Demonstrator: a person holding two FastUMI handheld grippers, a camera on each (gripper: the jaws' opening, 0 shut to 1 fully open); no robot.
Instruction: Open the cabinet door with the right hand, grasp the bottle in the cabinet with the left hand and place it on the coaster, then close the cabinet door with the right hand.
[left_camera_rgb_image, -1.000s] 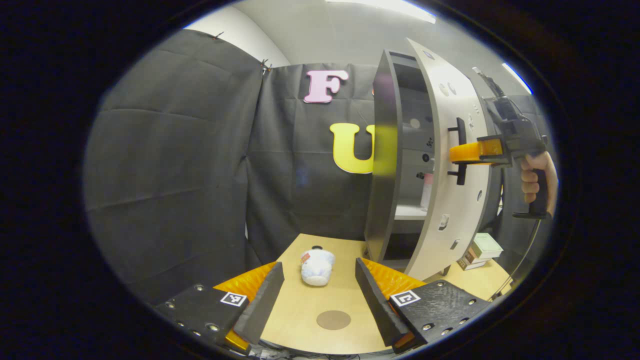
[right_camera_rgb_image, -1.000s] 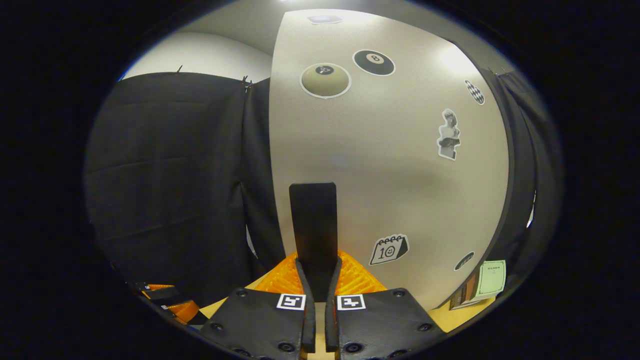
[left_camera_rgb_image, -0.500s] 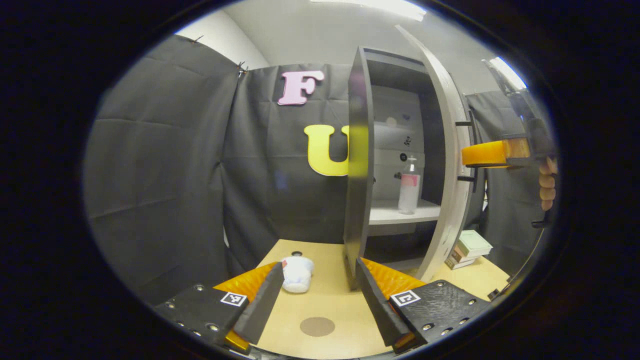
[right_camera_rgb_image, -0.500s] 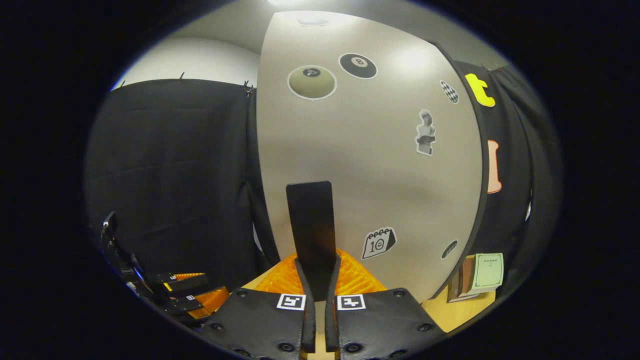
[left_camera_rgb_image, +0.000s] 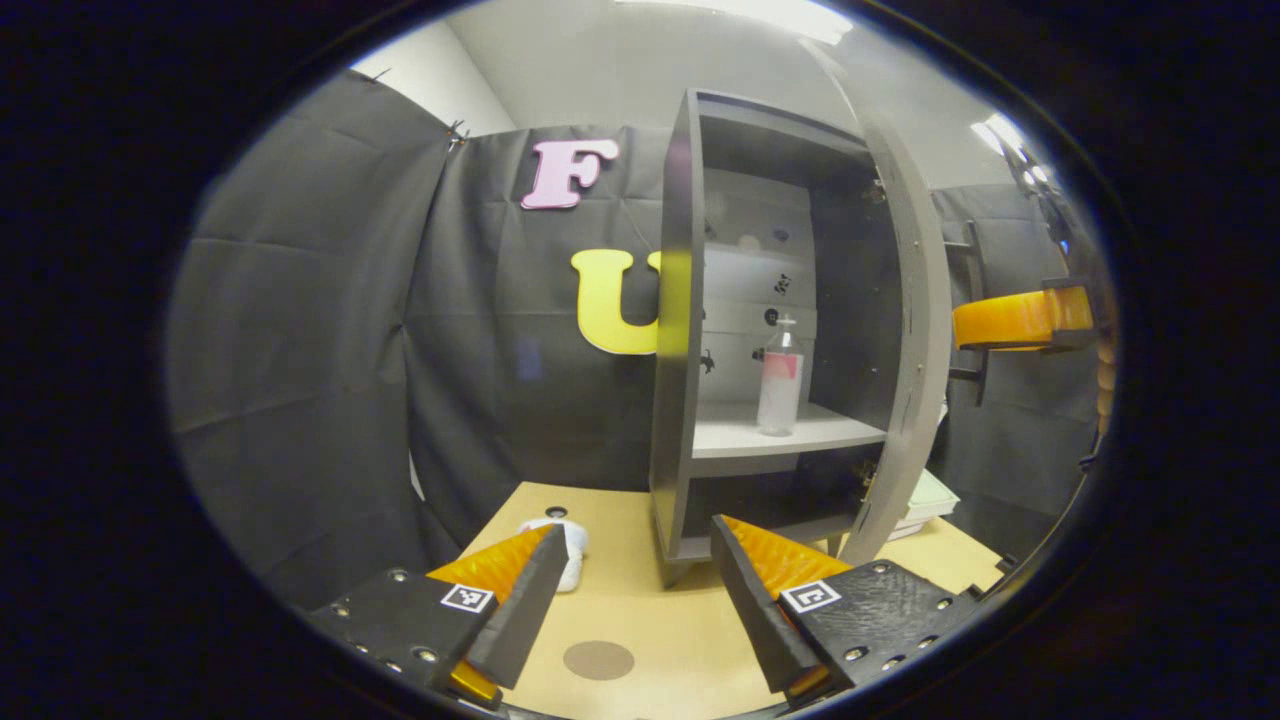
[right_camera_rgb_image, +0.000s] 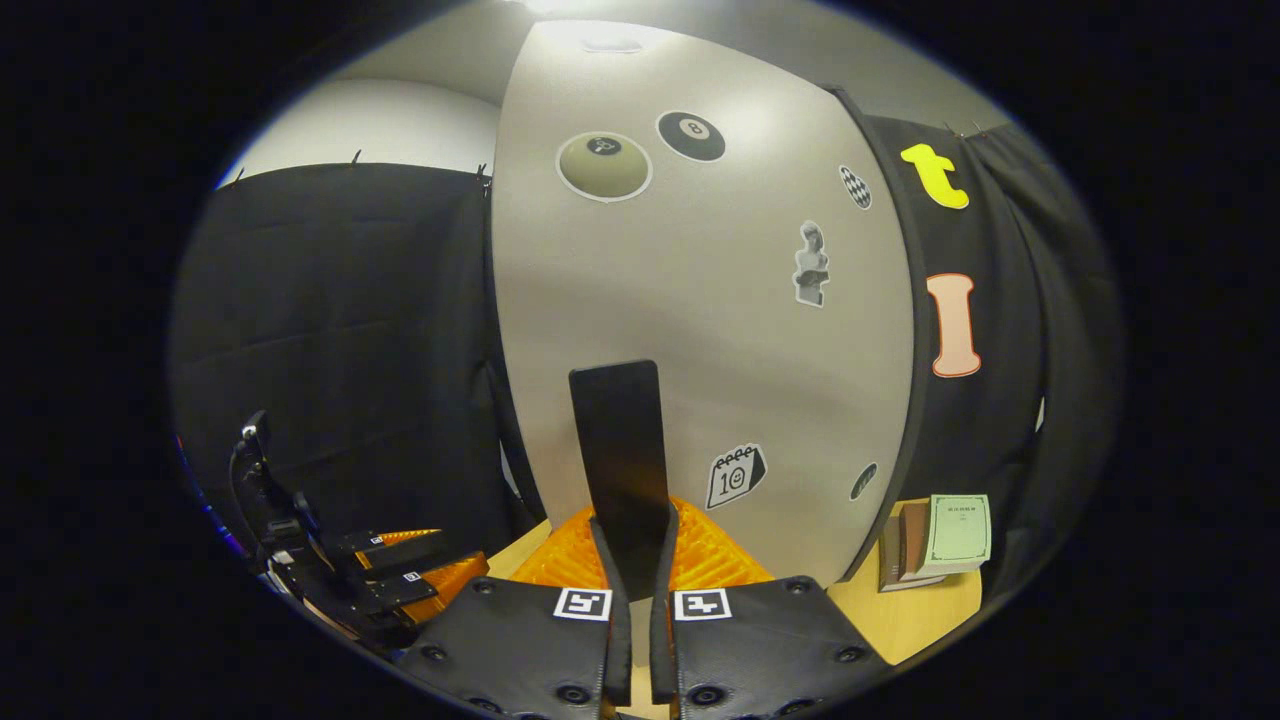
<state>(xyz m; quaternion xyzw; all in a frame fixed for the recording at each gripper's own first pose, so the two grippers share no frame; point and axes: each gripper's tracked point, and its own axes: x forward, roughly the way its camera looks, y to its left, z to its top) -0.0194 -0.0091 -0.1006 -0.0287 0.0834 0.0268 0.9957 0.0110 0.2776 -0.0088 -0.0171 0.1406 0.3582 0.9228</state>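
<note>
The grey cabinet (left_camera_rgb_image: 680, 330) stands on the wooden table with its door (left_camera_rgb_image: 915, 330) swung wide. A clear bottle (left_camera_rgb_image: 779, 378) with a pink label stands upright on the middle shelf. A round brown coaster (left_camera_rgb_image: 598, 660) lies on the table just ahead of my left gripper (left_camera_rgb_image: 636, 530), which is open and holds nothing, well short of the cabinet. My right gripper (right_camera_rgb_image: 637, 530) is shut on the door's black handle (right_camera_rgb_image: 618, 440); in the left gripper view it is the right gripper (left_camera_rgb_image: 975, 322) at the far right, behind the door's edge.
A white plush toy (left_camera_rgb_image: 566, 545) lies on the table left of the cabinet's foot. A stack of books (right_camera_rgb_image: 940, 535) sits on the table beyond the door. In the right gripper view my left gripper (right_camera_rgb_image: 390, 580) is low at the left. Stickers dot the door's face (right_camera_rgb_image: 700, 300).
The right gripper has pulled the door further open. The bottle and shelf, partly hidden a second ago, now stand in full view. The left gripper has stayed open and turned towards the cabinet.
</note>
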